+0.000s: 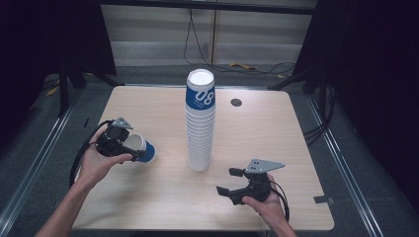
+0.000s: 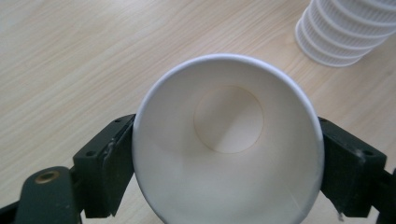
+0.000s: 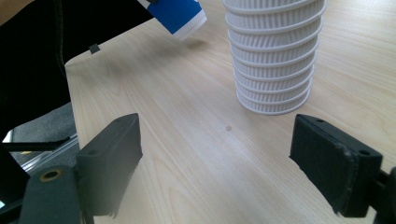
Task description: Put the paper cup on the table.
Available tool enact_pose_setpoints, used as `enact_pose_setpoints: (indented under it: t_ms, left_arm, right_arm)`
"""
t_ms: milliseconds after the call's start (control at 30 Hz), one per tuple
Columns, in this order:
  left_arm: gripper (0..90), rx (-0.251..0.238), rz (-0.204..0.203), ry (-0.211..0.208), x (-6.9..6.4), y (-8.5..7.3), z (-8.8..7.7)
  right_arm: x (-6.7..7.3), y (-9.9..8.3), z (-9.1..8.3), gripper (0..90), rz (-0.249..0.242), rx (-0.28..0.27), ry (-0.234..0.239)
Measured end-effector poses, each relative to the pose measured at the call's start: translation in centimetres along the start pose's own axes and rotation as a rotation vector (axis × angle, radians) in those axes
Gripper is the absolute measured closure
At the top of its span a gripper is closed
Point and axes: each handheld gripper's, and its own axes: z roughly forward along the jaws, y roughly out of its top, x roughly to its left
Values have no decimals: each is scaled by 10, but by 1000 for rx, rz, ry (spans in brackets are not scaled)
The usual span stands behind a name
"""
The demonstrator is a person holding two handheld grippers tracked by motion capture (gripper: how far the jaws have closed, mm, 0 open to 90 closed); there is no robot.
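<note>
Left gripper (image 1: 129, 150) has a single paper cup (image 1: 142, 148) clamped across its rim, jaws pressed on both sides of the mouth. The cup hangs tilted over the table's left side, blue band pointing toward the middle and white inside facing back at the hand. In the left gripper view the cup (image 2: 228, 140) is empty and squeezed a bit oval.

Centre of the table: the tall stack of cups (image 1: 200, 123), upright, blue top cup marked 08, ribbed white rims below. The held cup is apart from it, not touching.

Right gripper (image 1: 228, 180) sits low near the front edge, right of centre, jaws wide w/ nothing between them. Its camera looks at the stack's base (image 3: 274, 60).

Step in hand, I'd say: one cup is separated and being carried; whether it goes onto the stack or gets set down, can't tell. Next move calls for turning the cup upright or mouth-down first, w/o crushing the rim.

Around: a small dark round cap (image 1: 236, 102) near the far edge, well clear. The tall stack could topple if bumped. Otherwise bare wood.
</note>
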Motion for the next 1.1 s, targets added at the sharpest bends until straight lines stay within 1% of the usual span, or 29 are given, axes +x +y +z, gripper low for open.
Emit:
enact_pose_setpoints:
  t_ms: [33, 67, 200, 233, 333, 400, 467, 500, 567, 633, 700, 767, 800, 867, 933, 1000, 1067, 1100]
  left_arm:
    - [157, 3, -10, -7, -1, 1, 2]
    - [156, 2, -10, -3, -1, 1, 3]
    - [153, 35, -27, 7, 0, 5, 10]
    - [152, 50, -23, 12, 0, 6, 11]
    - [151, 57, -18, 0, -1, 8, 16]
    - [150, 70, -17, 6, -3, 9, 20]
    - [145, 60, -14, 12, -4, 11, 22]
    - [144, 59, -22, 13, -5, 12, 23]
    - [144, 59, -6, 17, -5, 14, 25]
    - [142, 55, -7, 19, -6, 16, 27]
    - [138, 45, -5, 10, -8, 17, 31]
    - [136, 27, 8, 7, -10, 18, 34]
    - [136, 16, 5, 5, -11, 18, 36]
    - [136, -9, -27, -17, -11, 18, 38]
    - [136, -22, -26, -20, -12, 17, 41]
    - [135, -32, -11, -17, -11, 17, 42]
    - [133, -33, -8, -24, -13, 17, 44]
    - [132, -29, 8, -20, -13, 17, 44]
  right_arm:
    - [0, 0, 0, 164, -2, 3, -2]
    - [0, 0, 0, 164, -2, 3, -1]
    - [0, -1, 0, 165, 1, 2, 1]
    - [0, -1, 1, 165, 2, 3, 0]
    - [0, -1, 0, 164, 2, 1, 1]
    - [0, -1, 0, 164, 1, 1, 1]
    - [0, -2, 1, 164, 4, 3, 4]
    - [0, -2, 1, 164, 4, 4, 4]
    - [-1, -2, 2, 165, 6, 7, 7]
    - [-1, -2, 3, 164, 6, 6, 10]
    - [-1, -2, 2, 165, 8, 8, 10]
    - [-1, -3, 2, 164, 9, 9, 9]
    - [-1, -3, 2, 164, 9, 9, 8]
    - [-1, -3, 2, 165, 6, 13, 9]
    - [-1, -3, 2, 164, 9, 11, 10]
    - [-1, -3, 1, 165, 7, 6, 9]
    - [-1, -3, 1, 165, 6, 3, 11]
    - [-1, -3, 1, 165, 6, 3, 11]
